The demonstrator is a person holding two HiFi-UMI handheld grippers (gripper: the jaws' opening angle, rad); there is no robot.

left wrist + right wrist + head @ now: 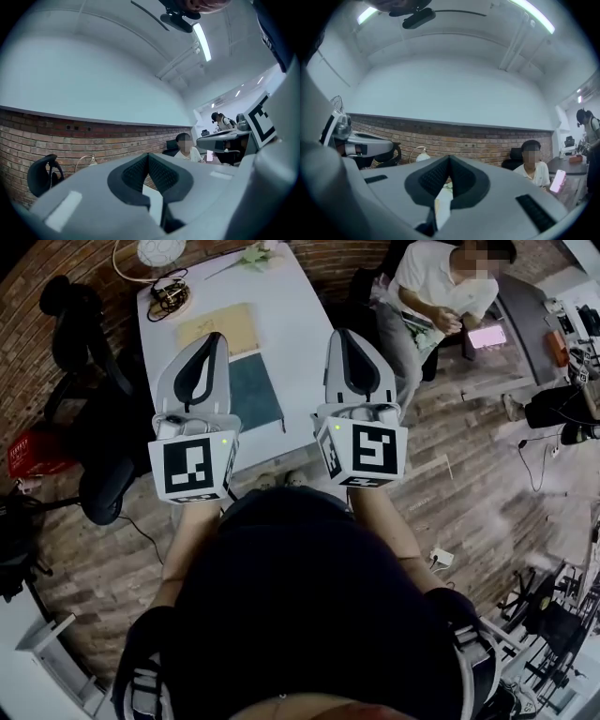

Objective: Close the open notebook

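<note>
The left gripper [215, 337] and the right gripper [339, 334] are held up in the air side by side. Each one has its two jaws pressed together with nothing in between (the tips meet in each gripper's own view). The notebook [255, 390] lies flat on the white table [292, 324] with its dark blue-green cover up, partly hidden behind the left gripper and just next to a flat tan thing [223, 326].

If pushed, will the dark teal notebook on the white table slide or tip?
The teal notebook lies flat and thin, so it probably slides, not tips. Lifted by one edge, it may well sag.
</note>
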